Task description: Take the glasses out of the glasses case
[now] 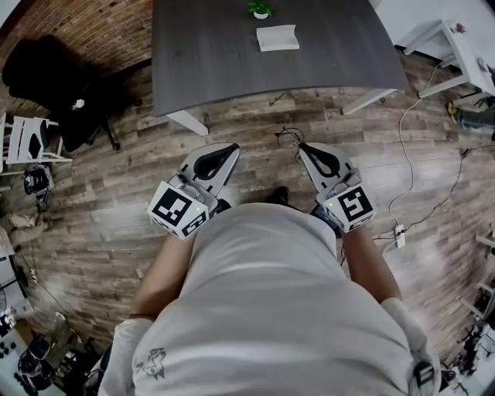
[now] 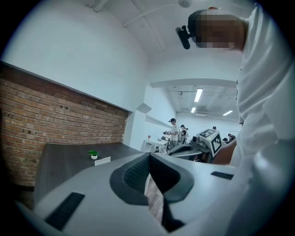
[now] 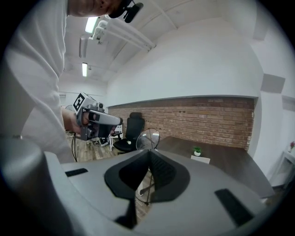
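Note:
The glasses point(image 1: 289, 138), thin wire frames with round lenses, hang over the wooden floor from the tip of my right gripper point(image 1: 302, 145), which is shut on them. In the right gripper view one lens point(image 3: 148, 138) stands just above the closed jaws of that gripper point(image 3: 149, 153), and a thin temple shows below them. My left gripper point(image 1: 234, 147) is held level beside the right, shut with nothing in it; its pads meet in the left gripper view point(image 2: 148, 156). The white glasses case point(image 1: 277, 37) lies on the dark table point(image 1: 201, 62), well ahead of both grippers.
A small potted plant point(image 1: 261, 9) stands behind the case. A black office chair point(image 1: 54, 77) is at the left by the brick wall. Cables point(image 1: 406, 155) run over the floor at the right, near a white table point(image 1: 464, 39). People stand far off in the left gripper view.

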Demonstrator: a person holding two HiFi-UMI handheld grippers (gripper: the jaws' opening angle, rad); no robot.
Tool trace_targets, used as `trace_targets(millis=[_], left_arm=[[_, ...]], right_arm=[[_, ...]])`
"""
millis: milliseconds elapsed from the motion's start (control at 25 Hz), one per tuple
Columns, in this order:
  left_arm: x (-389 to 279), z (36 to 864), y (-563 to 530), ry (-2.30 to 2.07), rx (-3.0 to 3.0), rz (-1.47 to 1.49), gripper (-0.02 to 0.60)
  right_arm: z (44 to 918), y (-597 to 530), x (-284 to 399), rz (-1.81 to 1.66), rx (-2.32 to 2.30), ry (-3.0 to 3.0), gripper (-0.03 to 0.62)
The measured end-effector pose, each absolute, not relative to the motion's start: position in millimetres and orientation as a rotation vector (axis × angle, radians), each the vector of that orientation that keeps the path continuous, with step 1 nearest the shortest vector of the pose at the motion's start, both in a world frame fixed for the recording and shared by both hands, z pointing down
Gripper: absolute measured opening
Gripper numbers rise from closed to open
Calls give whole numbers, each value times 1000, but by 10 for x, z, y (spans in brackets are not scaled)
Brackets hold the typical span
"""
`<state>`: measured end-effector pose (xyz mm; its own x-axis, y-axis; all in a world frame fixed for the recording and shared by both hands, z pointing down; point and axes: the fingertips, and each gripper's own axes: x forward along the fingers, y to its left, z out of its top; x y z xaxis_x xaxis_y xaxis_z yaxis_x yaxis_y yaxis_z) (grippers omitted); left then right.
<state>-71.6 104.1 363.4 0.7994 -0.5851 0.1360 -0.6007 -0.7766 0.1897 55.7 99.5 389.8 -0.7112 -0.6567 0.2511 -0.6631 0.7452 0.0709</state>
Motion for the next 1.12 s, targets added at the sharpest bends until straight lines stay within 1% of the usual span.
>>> trace_targets(millis=[360,640,920,1120], left_arm=[[-1129,3625,1106,-925,2766,93,11],[-1304,3620,1128,-938,2762,74,11],[-1313,3617,1100,-969,2751,66,11],[-1204,3603,1065,-981,2746,62,11]], right_arm=[[3877,1106,150,36,1043,-2695,14],[3832,1108,-23,20,1042,-2699,14],[3784,1042,-37,10,1028,-2709,14],[3753,1013,66,5,1027,-2718,14]])
